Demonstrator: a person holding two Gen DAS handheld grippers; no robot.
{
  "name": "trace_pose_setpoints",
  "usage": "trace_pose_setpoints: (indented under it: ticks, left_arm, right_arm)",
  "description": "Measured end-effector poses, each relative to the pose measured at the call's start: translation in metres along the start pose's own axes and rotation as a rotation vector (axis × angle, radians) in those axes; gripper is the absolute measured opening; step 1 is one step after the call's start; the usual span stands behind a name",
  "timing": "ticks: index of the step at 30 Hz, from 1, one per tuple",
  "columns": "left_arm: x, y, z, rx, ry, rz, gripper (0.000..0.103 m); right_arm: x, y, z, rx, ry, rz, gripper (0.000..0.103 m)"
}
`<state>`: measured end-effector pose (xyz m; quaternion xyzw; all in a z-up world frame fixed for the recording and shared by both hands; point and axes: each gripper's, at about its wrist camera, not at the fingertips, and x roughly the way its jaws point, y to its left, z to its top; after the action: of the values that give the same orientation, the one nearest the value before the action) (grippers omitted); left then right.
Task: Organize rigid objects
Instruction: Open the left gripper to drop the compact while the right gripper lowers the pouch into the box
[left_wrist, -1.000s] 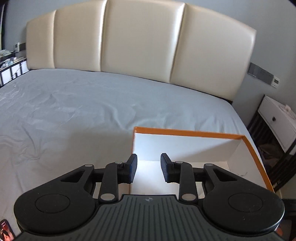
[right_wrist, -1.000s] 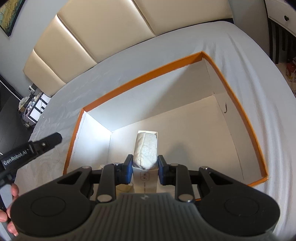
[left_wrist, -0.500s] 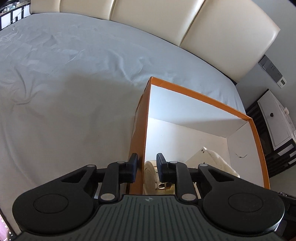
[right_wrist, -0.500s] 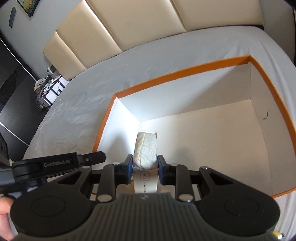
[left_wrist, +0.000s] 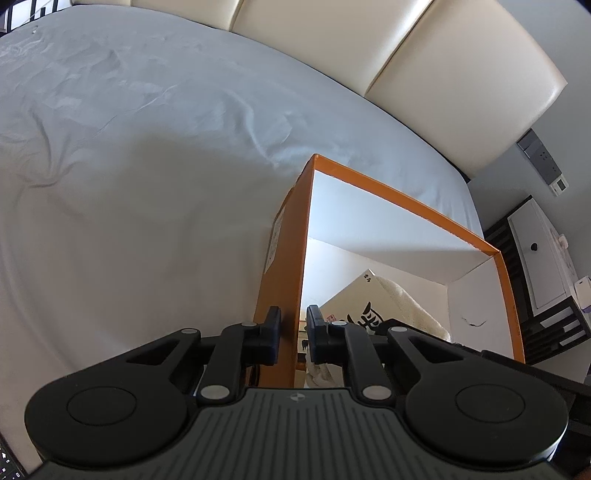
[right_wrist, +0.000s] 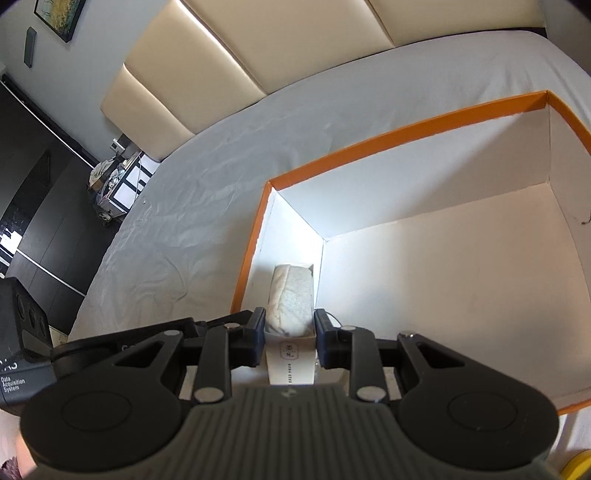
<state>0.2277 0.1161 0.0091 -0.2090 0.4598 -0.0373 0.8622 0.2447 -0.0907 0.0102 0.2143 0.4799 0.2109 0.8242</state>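
Right wrist view: the right hand-held gripper (right_wrist: 289, 338) clamps a small white carton (right_wrist: 291, 325) low inside the orange box (right_wrist: 406, 136) on the bed (right_wrist: 221, 192). The left hand-held gripper (left_wrist: 293, 334) pinches the box's wall, steadying it. Next, probably set the carton down and release.

Place: a bedroom in a home.
Bed: a wide mattress under a rumpled pale grey sheet (left_wrist: 155, 177) fills the space ahead and to the left of the left gripper.
Headboard: tall cream padded panels (left_wrist: 436, 62) stand beyond the sheet, straight ahead of both grippers.
Nightstand: a white drawer unit with a dark knob (left_wrist: 539, 254) sits off the bed's edge, to the right of the left gripper.
Wall: a grey switch panel (left_wrist: 541, 162) is above that nightstand; a framed painting (right_wrist: 61, 16) hangs far up-left of the right gripper.
Wardrobe: dark glossy doors (right_wrist: 33, 192) line the left side of the right gripper's view.
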Motion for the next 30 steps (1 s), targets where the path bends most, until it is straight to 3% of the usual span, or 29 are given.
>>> trace_pose_setpoints:
  ticks: [4,13,19,24,30]
  left_arm:
    - [0.001,0.001,0.0,0.0,0.0,-0.006,0.016]
    - [0.0,0.003,0.0,-0.001,-0.001,-0.02,0.015]
    - [0.002,0.003,0.001,0.002,0.004,-0.014,0.015]
    - [0.003,0.002,0.001,0.006,0.002,-0.013,0.014]
    - [0.002,0.002,0.001,0.004,0.004,-0.015,0.014]
  right_arm:
    - [0.005,0.003,0.002,-0.018,-0.006,-0.016,0.026]
    - [0.021,-0.024,0.011,0.025,0.029,-0.201,0.026]
    - [0.035,-0.045,0.015,0.147,0.169,-0.156,0.026]
    - [0.031,-0.04,0.015,0.081,0.214,-0.244,0.035]
    - [0.025,-0.032,0.017,-0.101,0.269,-0.351,0.037]
